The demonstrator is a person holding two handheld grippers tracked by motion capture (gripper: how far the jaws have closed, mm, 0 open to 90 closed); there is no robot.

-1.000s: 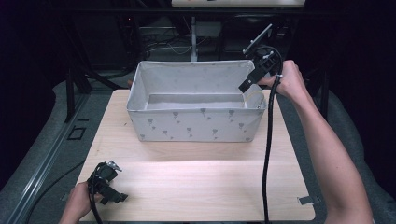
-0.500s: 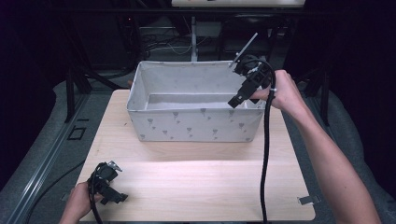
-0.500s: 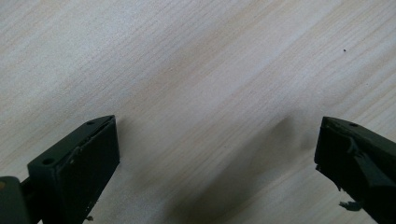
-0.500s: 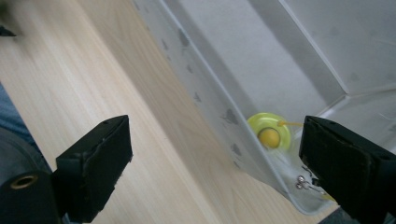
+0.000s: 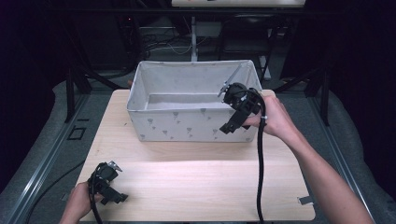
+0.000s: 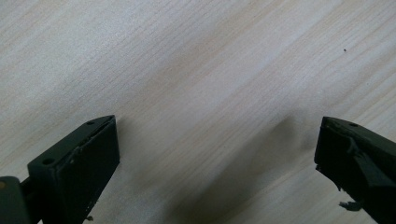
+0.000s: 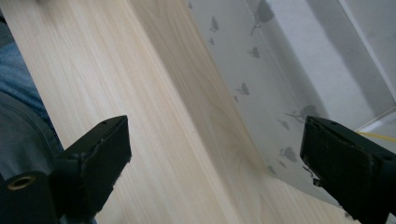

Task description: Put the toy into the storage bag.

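Note:
A white fabric bin with small grey tree prints stands at the back of the wooden table. Its inside looks bare. My right gripper hangs in front of the bin's right front corner, held in a hand, jaws pointing down and open with nothing between them. Its own view looks down at the table and the bin's front wall. My left gripper rests low at the table's near left corner, open and holding nothing, over bare wood.
A black cable trails from the right gripper down across the table's right half. Dark frames and cables stand behind the table. Grey floor and a rail run along the left side.
The right gripper has swung from above the bin's back right corner forward and down to in front of the bin's right front corner. The left gripper has stayed put.

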